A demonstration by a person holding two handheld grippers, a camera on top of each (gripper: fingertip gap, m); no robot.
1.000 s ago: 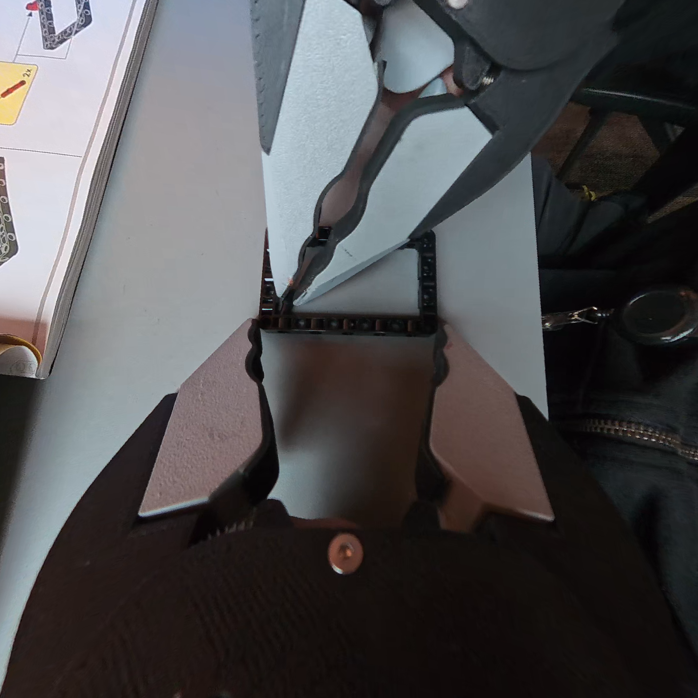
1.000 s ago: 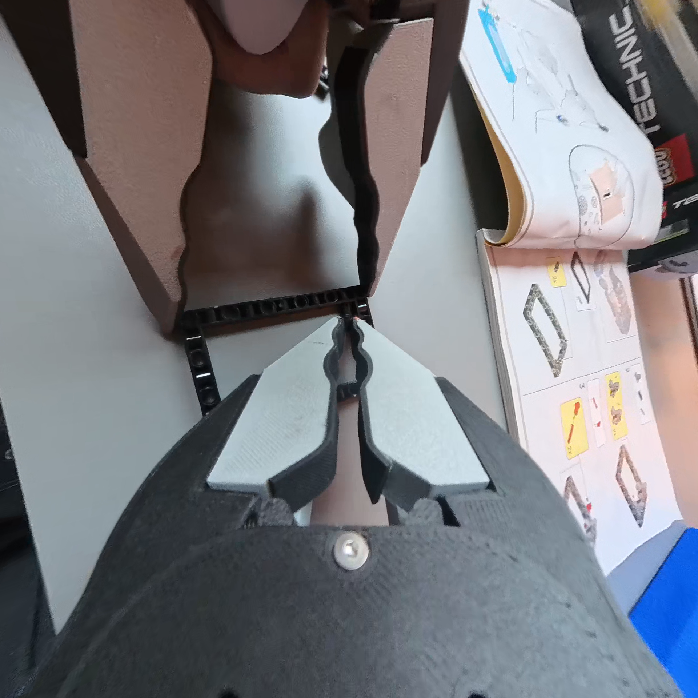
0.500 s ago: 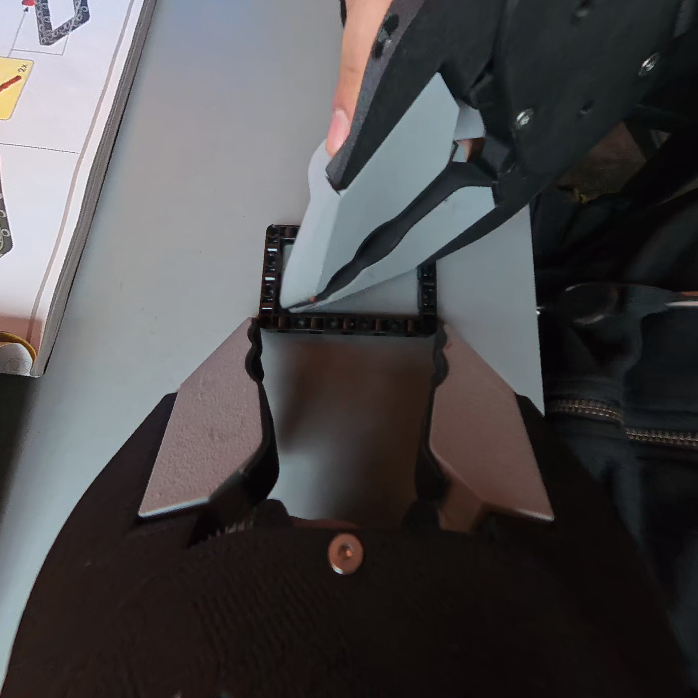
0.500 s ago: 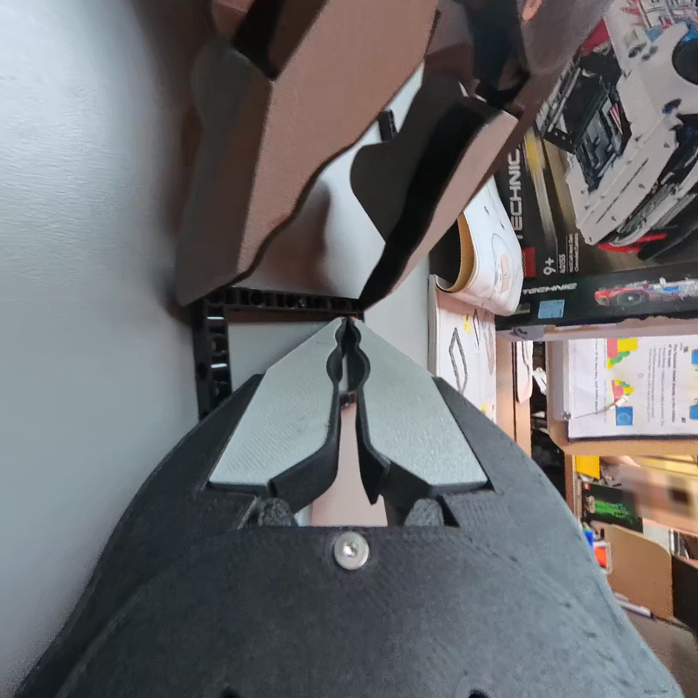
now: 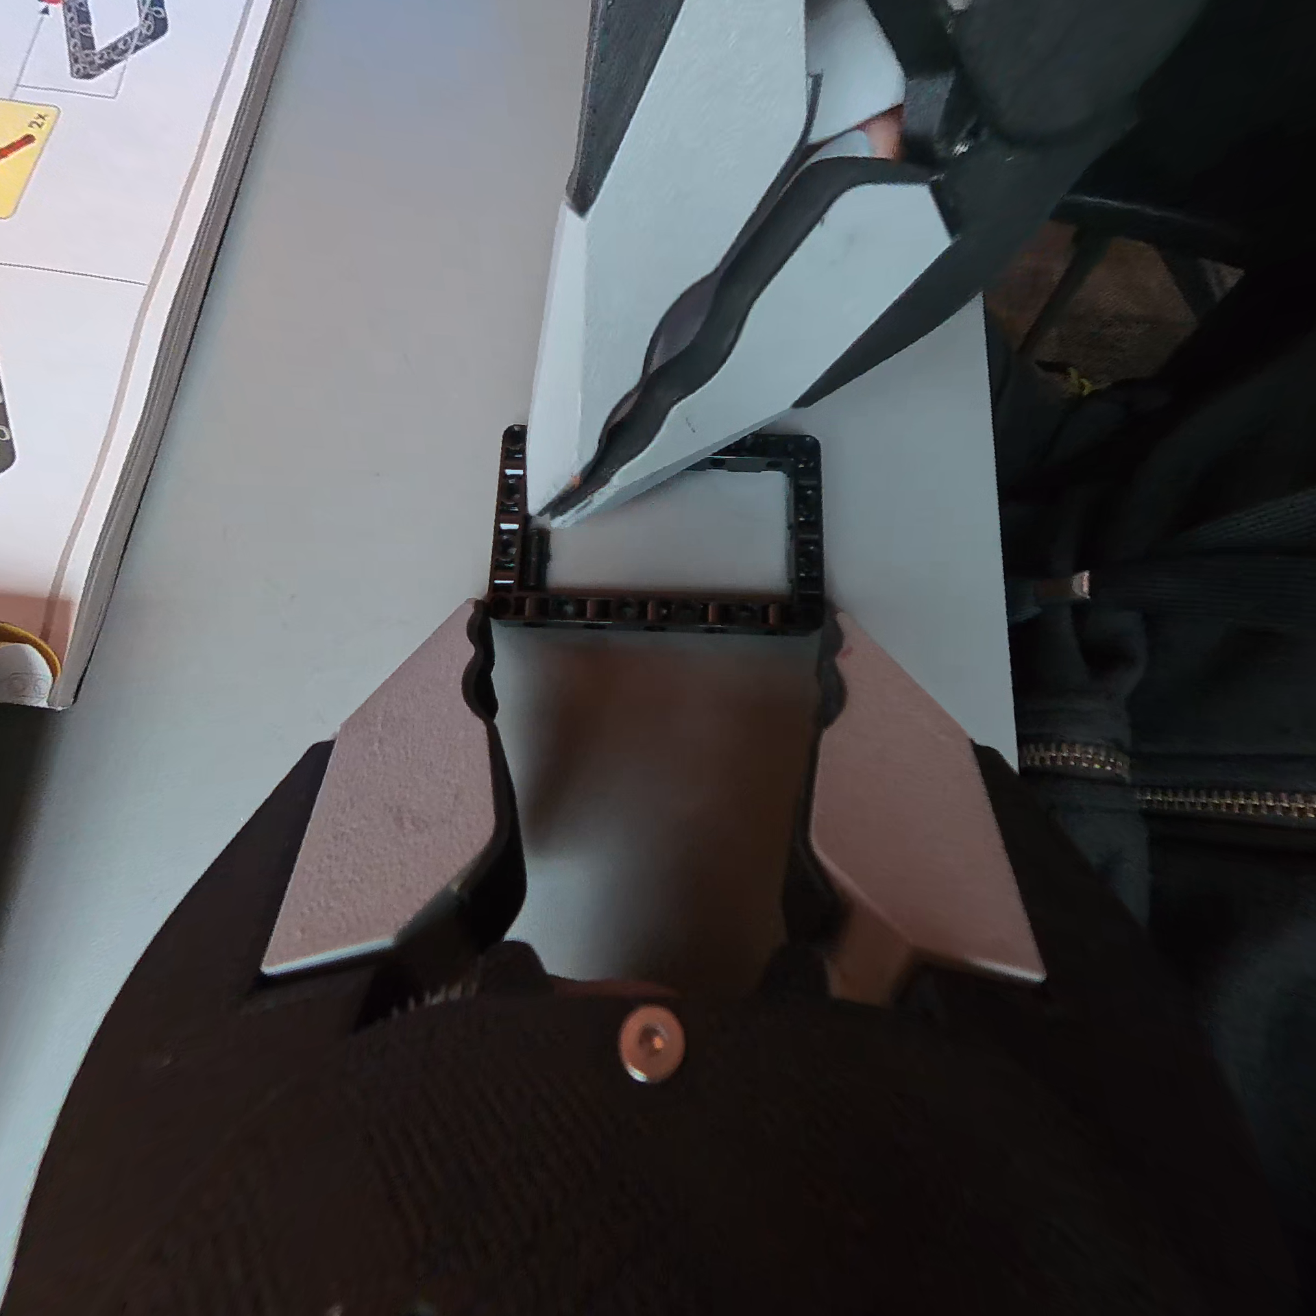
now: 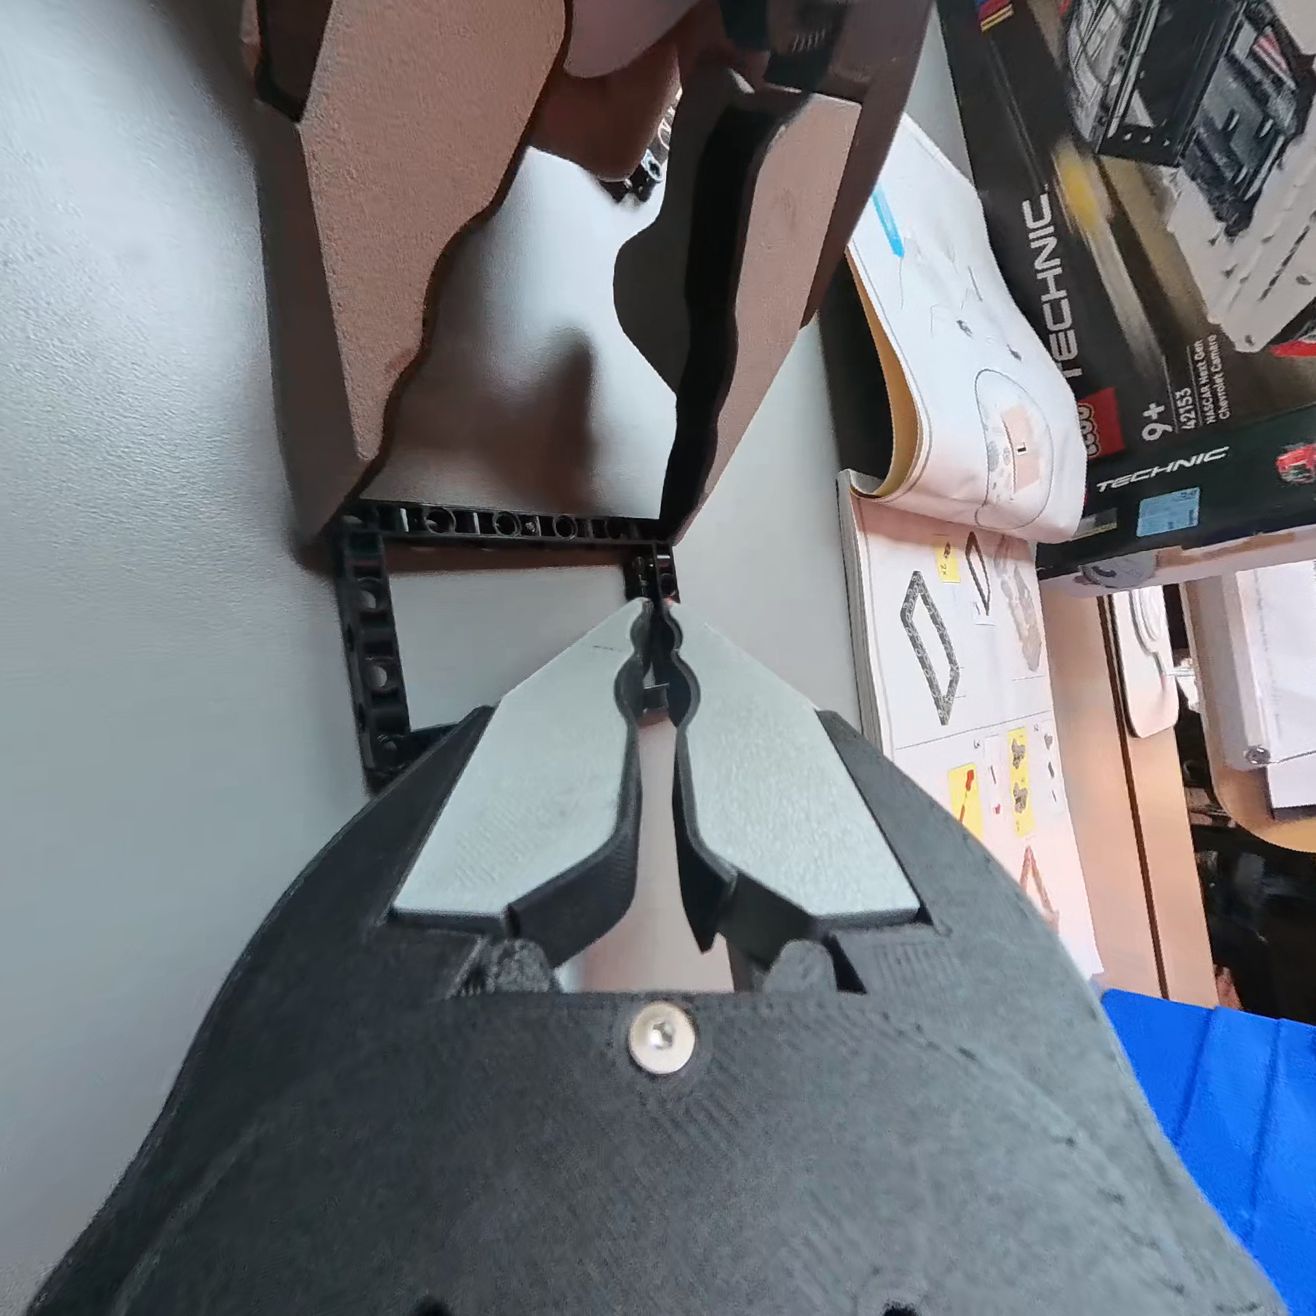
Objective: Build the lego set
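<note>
A black rectangular lego frame (image 5: 805, 527) lies flat on the grey table. My left gripper (image 5: 655, 621) is shut on the frame, with its brown fingertips clamping the two ends of the near beam. My right gripper (image 5: 562, 509) comes in from the far side with its grey fingers closed. Its tips pinch the end of a small black pin (image 5: 535, 562) that sits inside the frame's left near corner, along the left beam. A reddish sliver shows at those tips. In the right wrist view the frame (image 6: 370, 627), the pin (image 6: 644, 573) and my right gripper (image 6: 655, 605) show again, with the left gripper's fingers (image 6: 399, 356) beyond.
An open instruction booklet (image 5: 78, 235) lies left of the frame and also shows in the right wrist view (image 6: 947, 683). A black lego box (image 6: 1111, 299) stands behind it. The table's edge (image 5: 997, 570) runs just right of the frame, with a dark bag (image 5: 1168, 783) beyond. A blue object (image 6: 1225, 1111) lies at the lower right. Less than 4 cm separates the two grippers' tips.
My right gripper rolled over and back, and its tips have drawn a little away from the frame's corner, so the small black pin now shows there. The left gripper and frame stayed still.
</note>
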